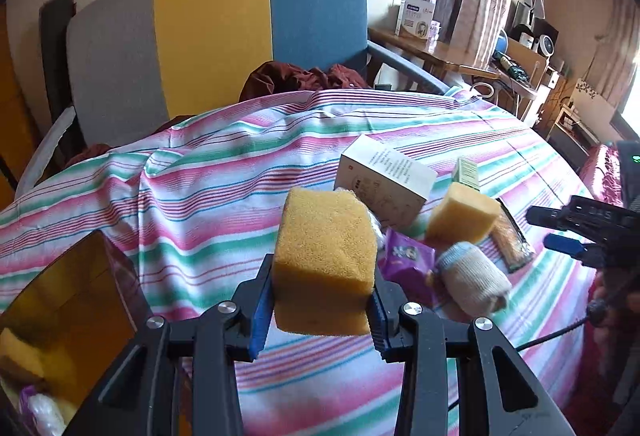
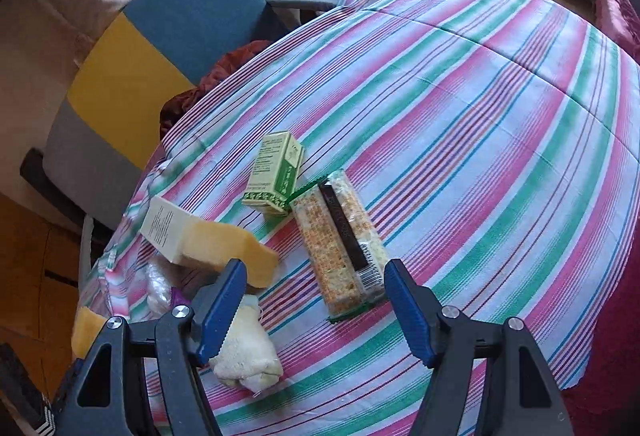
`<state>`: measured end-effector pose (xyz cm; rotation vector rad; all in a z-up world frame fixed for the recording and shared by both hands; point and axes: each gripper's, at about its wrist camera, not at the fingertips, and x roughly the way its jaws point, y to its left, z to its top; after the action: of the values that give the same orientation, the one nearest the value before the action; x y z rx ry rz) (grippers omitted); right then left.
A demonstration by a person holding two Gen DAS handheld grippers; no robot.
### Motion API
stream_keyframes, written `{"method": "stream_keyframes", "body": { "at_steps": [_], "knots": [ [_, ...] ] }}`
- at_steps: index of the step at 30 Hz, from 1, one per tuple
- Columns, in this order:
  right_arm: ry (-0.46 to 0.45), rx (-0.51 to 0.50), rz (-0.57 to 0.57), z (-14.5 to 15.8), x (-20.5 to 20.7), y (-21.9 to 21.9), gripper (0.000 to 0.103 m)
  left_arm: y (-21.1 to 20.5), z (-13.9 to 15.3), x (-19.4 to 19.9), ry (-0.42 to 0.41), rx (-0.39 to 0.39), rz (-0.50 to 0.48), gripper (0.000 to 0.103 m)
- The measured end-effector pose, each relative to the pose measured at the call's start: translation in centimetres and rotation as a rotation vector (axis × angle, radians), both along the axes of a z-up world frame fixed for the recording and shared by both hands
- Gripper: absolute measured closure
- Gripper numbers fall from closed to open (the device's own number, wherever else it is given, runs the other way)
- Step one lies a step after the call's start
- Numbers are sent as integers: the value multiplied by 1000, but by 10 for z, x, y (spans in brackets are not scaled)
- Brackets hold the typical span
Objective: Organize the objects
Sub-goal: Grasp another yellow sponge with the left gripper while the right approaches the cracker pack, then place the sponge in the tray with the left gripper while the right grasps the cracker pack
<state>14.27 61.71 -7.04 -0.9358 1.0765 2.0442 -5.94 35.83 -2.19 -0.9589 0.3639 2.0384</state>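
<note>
I am holding a yellow sponge (image 1: 326, 256) clear above the striped worktop (image 1: 200, 171), my left hand-held gripper (image 1: 318, 320) clamping it at both sides. Beyond it are lying a second sponge (image 1: 464, 215), a white box (image 1: 384, 183) and a rolled sock (image 1: 474, 280). My right hand-held gripper (image 2: 316, 310) is hanging with fingers apart over a cracker packet (image 2: 340, 240).

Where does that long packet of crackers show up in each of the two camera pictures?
Left wrist view: the cracker packet lies at the right, mostly hidden behind the loose yellow sponge.
Right wrist view: it lies at centre, in full, just ahead of the open right tongs.
Shared landmark: the small green box beside its far end.
</note>
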Motion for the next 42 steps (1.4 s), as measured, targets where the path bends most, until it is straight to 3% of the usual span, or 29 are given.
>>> {"method": "stream_keyframes", "body": {
  "at_steps": [11,21,27,30,31,32,42],
  "knots": [
    [-127,43,-82,-14,4,15,31,-50,16,29,-28,63,9,62],
    [-245,104,-11,-30,-22,17,31,-109,26,51,-66,118,18,62],
    [-328,191,34,-37,-41,16,30,-148,27,55,-81,139,60,62],
    [-374,196,68,-47,-51,15,32,-171,27,54,-88,146,102,62],
    [-378,221,84,-44,-52,13,47,-180,28,52,-89,150,118,62],
    [-377,228,97,-45,-58,10,54,-191,29,50,-91,157,145,62],
    [-377,217,123,-45,-54,8,53,-305,16,14,-139,171,451,62]
  ]
}}
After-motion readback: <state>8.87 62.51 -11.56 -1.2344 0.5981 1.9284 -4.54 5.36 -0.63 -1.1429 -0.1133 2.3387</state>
